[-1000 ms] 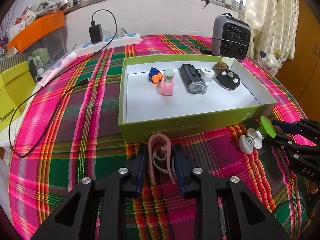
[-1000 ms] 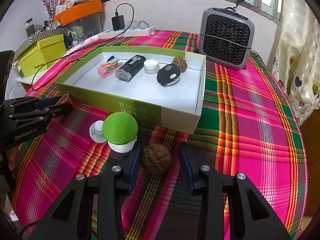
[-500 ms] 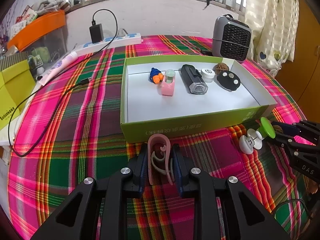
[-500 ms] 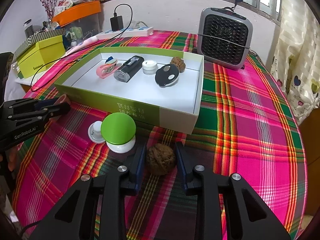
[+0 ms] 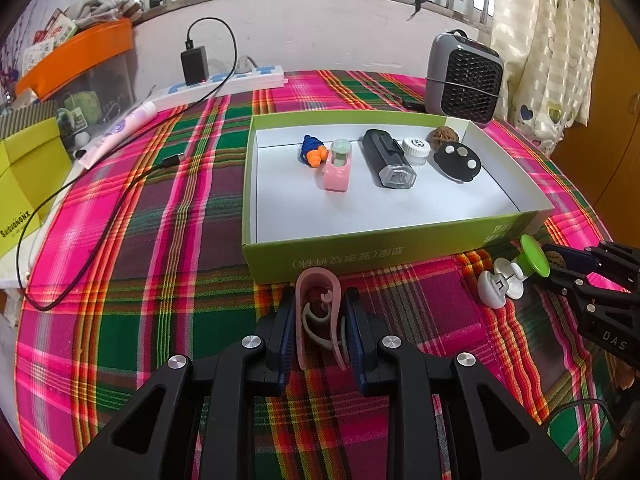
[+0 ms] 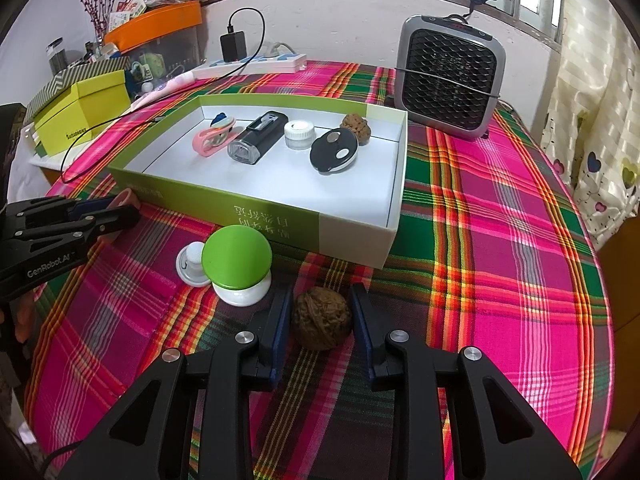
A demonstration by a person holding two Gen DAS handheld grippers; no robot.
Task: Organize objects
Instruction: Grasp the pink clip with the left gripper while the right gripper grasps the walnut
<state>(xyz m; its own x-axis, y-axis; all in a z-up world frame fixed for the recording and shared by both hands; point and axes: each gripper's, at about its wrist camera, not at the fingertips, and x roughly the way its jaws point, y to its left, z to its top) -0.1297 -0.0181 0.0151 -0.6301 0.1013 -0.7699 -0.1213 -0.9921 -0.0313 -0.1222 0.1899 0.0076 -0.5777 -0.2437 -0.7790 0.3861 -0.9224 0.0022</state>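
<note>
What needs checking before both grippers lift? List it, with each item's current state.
1. Left gripper closed on the pink clip: ok.
2. Right gripper pads against the walnut: ok, closed in over the last second.
3. Free floor in the green box in front of the row of items: ok.
4. Green-topped stand beside the right gripper's left finger, touching or not: cannot tell.
5. Clip clear of the box wall: cannot tell.

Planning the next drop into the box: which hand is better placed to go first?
Probably the left: its tool is shut on the pink clip right against the green box wall; the right's walnut sits farther back.
</note>
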